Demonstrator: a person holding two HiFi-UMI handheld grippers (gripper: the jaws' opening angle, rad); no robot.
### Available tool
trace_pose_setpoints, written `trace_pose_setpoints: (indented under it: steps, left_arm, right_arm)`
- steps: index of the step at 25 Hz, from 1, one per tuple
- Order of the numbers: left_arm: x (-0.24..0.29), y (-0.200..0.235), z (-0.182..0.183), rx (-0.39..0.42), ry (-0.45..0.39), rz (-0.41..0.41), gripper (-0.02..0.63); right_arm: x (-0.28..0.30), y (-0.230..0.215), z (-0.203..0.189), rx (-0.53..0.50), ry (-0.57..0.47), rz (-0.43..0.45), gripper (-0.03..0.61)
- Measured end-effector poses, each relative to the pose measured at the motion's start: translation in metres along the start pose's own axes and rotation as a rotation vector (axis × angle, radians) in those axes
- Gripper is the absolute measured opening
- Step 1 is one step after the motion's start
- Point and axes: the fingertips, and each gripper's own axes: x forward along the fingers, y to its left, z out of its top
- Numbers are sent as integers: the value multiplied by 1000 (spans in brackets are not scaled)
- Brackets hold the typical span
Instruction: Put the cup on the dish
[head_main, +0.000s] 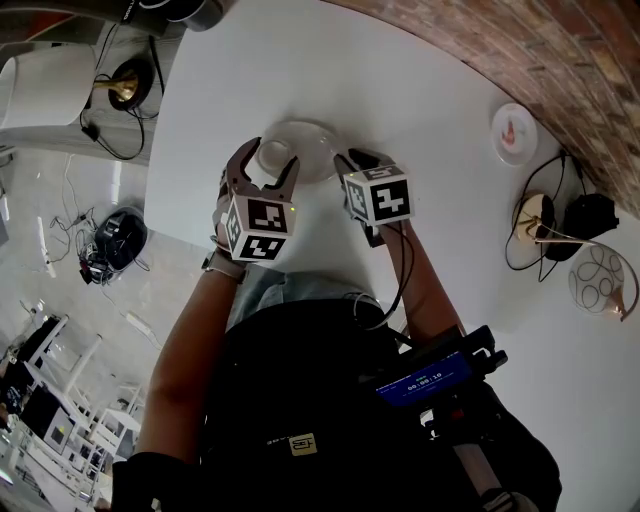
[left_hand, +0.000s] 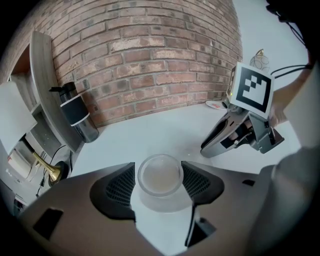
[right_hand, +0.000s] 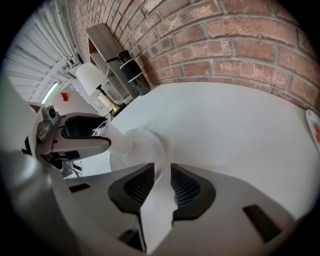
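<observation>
Currently, the left gripper (left_hand: 159, 182) has its jaws clamped on the cup (head_main: 275, 154), one pad on each side, with the cup's mouth upward. The cup stands directly over the dish (head_main: 318, 150) on the white counter (head_main: 420, 90), off-centre toward the left gripper's side. Whether its base already touches the dish cannot be confirmed from these views. The right gripper (right_hand: 162, 180) has its jaws closed to a narrow slit on the dish's rim (steadying it). Judgement: what remains is a straight lowering, then release.
</observation>
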Motion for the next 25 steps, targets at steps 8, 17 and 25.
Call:
trace_pose_setpoints:
  steps: [8, 17, 25]
  left_arm:
    - [-26, 2, 8, 26, -36, 19, 275]
    - [-70, 11, 38, 23, -137, 57, 273]
    - [-112, 19, 82, 61, -260, 66, 273]
  right_arm:
    - [-12, -1, 5, 7, -25, -20, 103]
    - [-48, 13, 28, -7, -121, -42, 103]
    - [-112, 32, 74, -22, -295, -86, 103]
